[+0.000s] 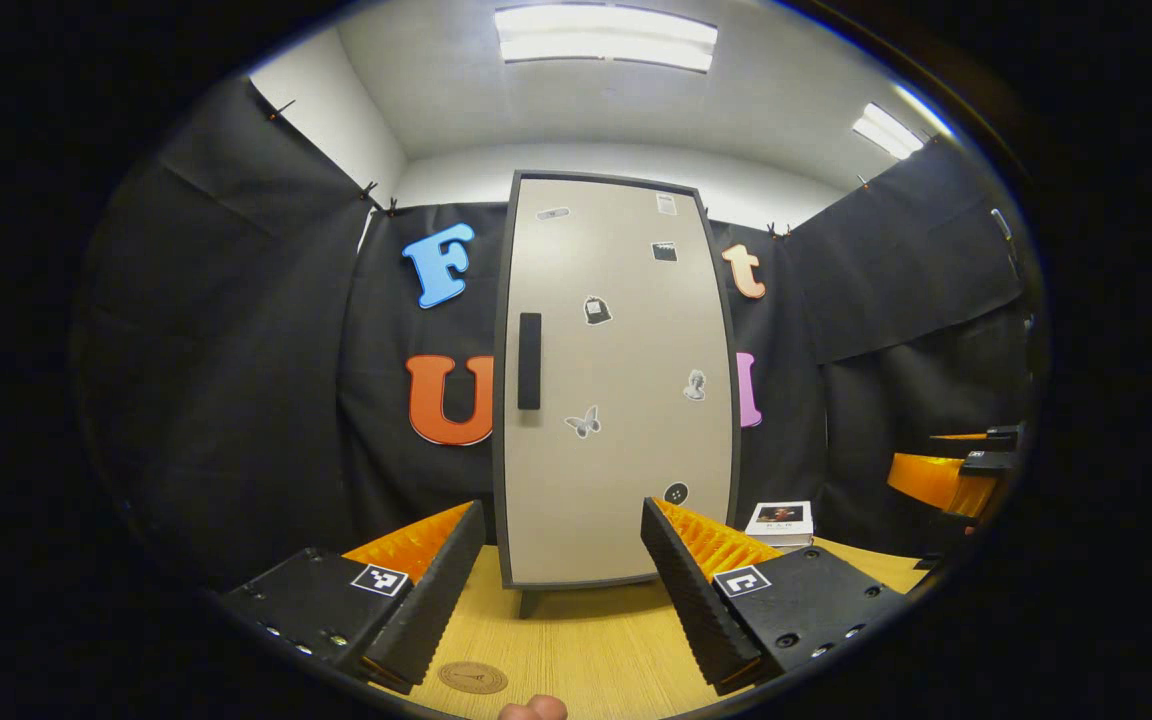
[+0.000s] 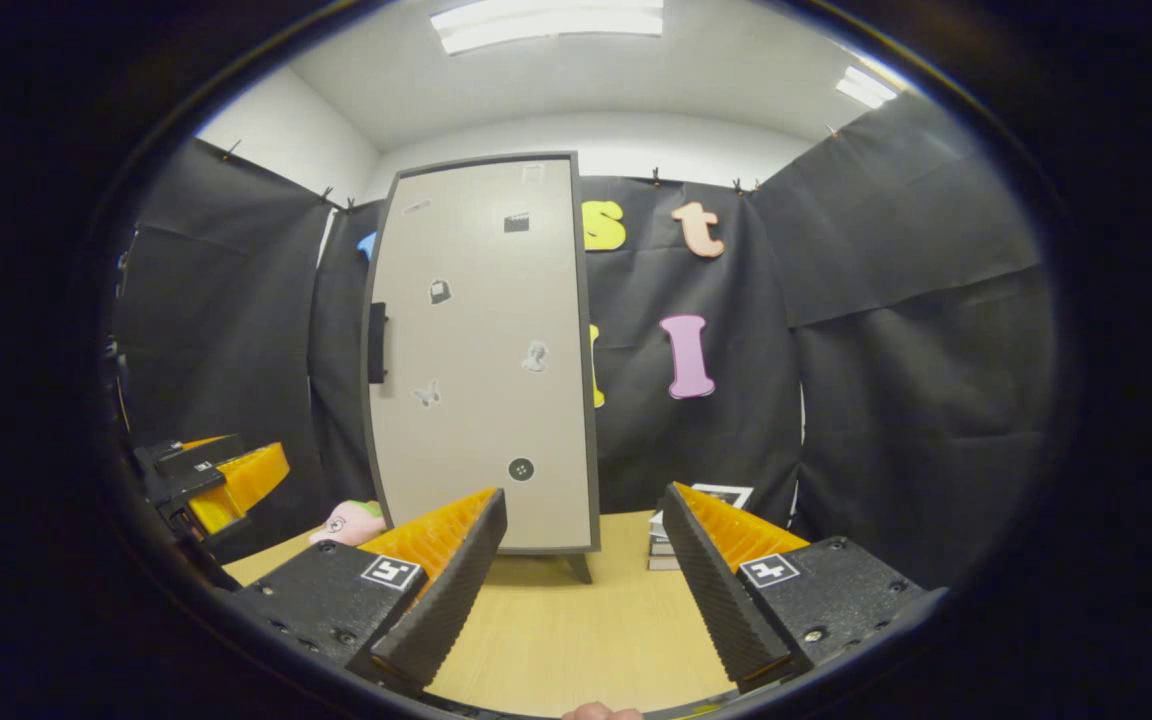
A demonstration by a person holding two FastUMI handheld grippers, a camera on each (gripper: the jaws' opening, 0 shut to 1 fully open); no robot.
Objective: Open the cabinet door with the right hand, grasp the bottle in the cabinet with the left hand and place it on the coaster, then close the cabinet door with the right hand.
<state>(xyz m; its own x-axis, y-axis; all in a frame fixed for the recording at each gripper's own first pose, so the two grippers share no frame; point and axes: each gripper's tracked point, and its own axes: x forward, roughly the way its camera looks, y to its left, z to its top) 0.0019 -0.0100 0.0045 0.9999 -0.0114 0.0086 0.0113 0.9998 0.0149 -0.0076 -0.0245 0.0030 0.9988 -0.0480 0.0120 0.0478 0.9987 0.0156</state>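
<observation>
A tall grey cabinet [image 1: 616, 380] stands on the wooden table with its door closed; a dark vertical handle [image 1: 529, 361] sits on the door's left side. The same cabinet [image 2: 486, 350] and handle [image 2: 377, 343] appear left of centre in the right gripper view. The bottle is hidden behind the door. A round brown coaster [image 1: 473, 677] lies on the table near the front edge. My left gripper [image 1: 561, 590] is open and empty, facing the door from a short distance. Farther right, my right gripper [image 2: 584, 590] is open and empty too; it also shows at the far right [image 1: 956, 470].
A small stack of books [image 1: 781, 524] lies on the table right of the cabinet, seen also as books [image 2: 696, 525]. A pink soft toy [image 2: 348, 522] rests left of the cabinet. The left gripper [image 2: 211, 480] shows at the left edge. Black cloth walls surround the table [image 2: 576, 630].
</observation>
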